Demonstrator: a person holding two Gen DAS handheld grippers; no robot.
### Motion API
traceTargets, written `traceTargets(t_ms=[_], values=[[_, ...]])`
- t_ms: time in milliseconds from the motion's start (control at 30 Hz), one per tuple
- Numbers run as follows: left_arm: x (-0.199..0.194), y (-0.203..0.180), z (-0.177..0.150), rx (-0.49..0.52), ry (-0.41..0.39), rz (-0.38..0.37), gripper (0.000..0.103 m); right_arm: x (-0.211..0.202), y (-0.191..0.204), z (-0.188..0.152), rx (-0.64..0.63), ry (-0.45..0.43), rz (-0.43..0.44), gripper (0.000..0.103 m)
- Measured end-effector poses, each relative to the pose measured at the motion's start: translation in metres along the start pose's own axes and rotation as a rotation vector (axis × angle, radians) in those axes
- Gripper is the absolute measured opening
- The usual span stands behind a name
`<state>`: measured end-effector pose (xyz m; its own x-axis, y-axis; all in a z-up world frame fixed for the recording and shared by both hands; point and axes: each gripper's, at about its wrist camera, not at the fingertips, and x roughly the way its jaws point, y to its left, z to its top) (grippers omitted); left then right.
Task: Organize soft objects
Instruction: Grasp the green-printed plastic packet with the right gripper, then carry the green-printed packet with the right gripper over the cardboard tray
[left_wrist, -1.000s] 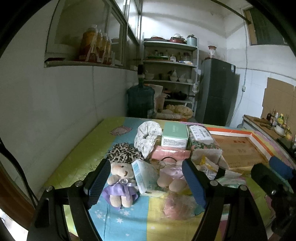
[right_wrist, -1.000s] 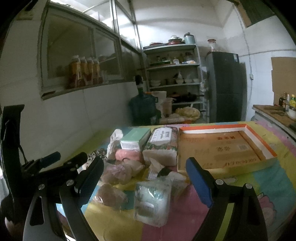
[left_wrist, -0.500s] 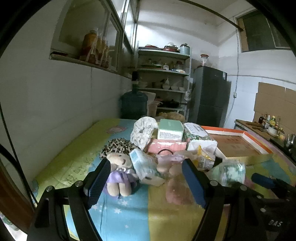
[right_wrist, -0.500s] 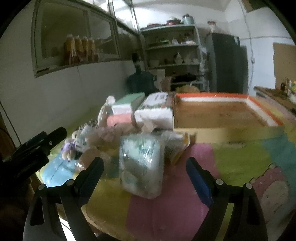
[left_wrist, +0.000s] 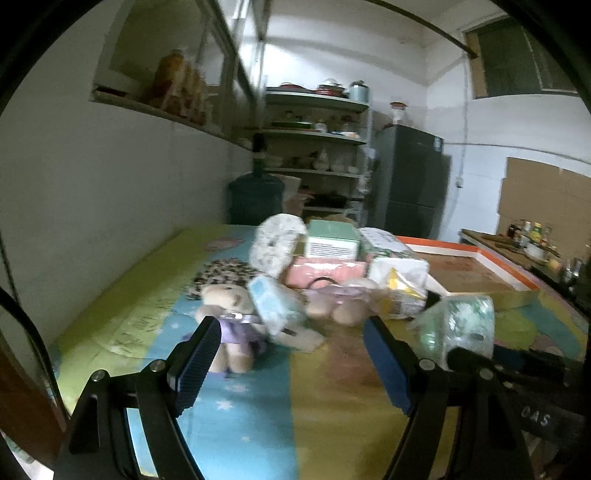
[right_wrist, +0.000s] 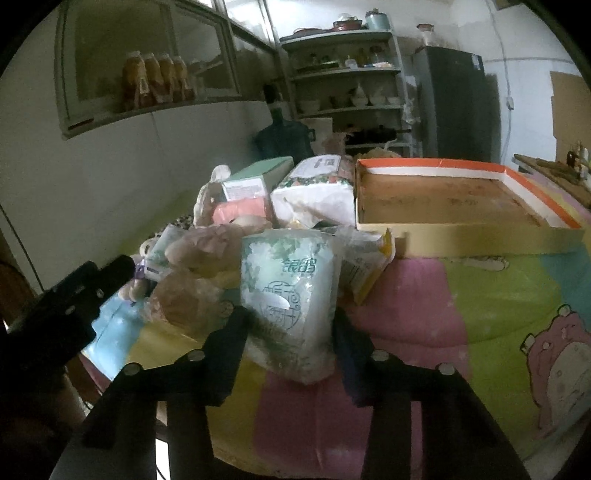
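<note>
Step in hand: picking the first soft thing from the pile; the box (right_wrist: 469, 240) holds nothing yet, so the task is at its start.
Right gripper (right_wrist: 291, 332): its jaws have just been closing, and the tissue pack (right_wrist: 291, 291) stands between them. Both pads seem to press on the pack's lower sides, so I judge it is gripped, though the light is poor there.
Left gripper (left_wrist: 291, 354): jaws stand wide apart, nothing between them; it hangs low over the mat (left_wrist: 258, 424), in front of the pile.
Tissue pack, place: on the mat at the near edge of the pile, upright and a little tilted, near the front wall of the box but not touching it.
Other soft things: a teddy (left_wrist: 229, 310) in a purple dress just ahead of the left gripper, and bagged items and more tissue packs behind it, all crowded together.
Next move, my judgement: lift the pack straight up to clear its neighbours, carry it right over the box wall, and set it inside.
Care needed: the pack is soft and its wrapper smooth, so the grip must stay firm or it may slip.
</note>
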<state>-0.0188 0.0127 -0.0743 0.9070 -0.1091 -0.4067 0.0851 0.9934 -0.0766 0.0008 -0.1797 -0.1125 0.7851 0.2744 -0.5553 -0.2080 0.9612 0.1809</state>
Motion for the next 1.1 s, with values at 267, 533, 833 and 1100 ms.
traceTargets(t_ms=[267,533,833,1100], values=[[0.016,-0.025,-0.011,0.043,0.067,-0.167,0.075,-0.019,-0.010,0.005,0.021,-0.067,0.028,0.041],[0.035,-0.031,-0.019,0.020,0.113,-0.187,0.067,-0.031,-0.017,0.010,0.020,-0.109,0.012,0.041],[0.039,-0.031,-0.021,0.018,0.104,-0.178,0.056,-0.032,-0.019,0.010,0.029,-0.106,0.017,0.041],[0.034,-0.031,-0.019,0.024,0.076,-0.185,0.053,-0.033,-0.020,0.010,0.032,-0.119,0.014,0.041]])
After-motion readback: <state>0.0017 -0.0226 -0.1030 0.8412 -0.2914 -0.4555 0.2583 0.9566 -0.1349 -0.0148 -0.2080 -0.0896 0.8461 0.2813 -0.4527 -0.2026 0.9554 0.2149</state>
